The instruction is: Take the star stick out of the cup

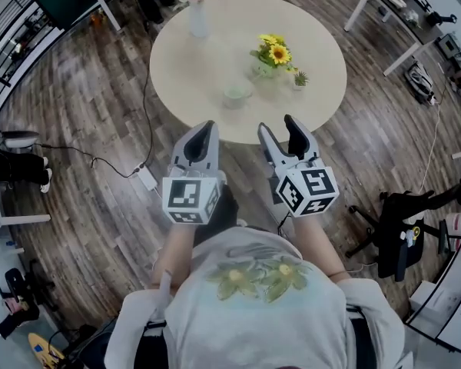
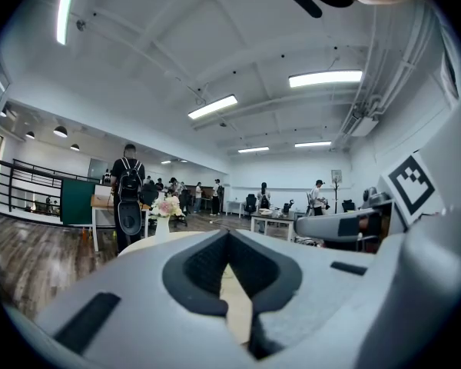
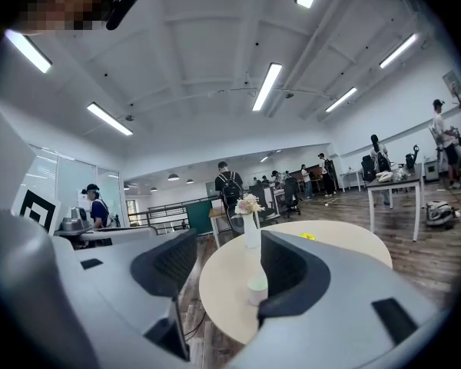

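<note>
A small pale cup (image 1: 237,94) stands on the round beige table (image 1: 192,68), toward its near edge; in the right gripper view the cup (image 3: 257,289) shows between the two jaws, well ahead of them. No star stick can be made out in it. Both grippers hover over the floor, short of the table's edge. My left gripper (image 1: 202,138) is shut with nothing in it, its pads meeting (image 2: 229,241). My right gripper (image 1: 280,134) is open and empty, its jaws wide apart (image 3: 227,264).
On the table are a white vase of pink flowers (image 1: 197,18), a pot of sunflowers (image 1: 270,58) and a tiny plant (image 1: 300,78). A power strip with cable (image 1: 147,177) lies on the wooden floor; a black chair (image 1: 399,221) is at right. People stand far back.
</note>
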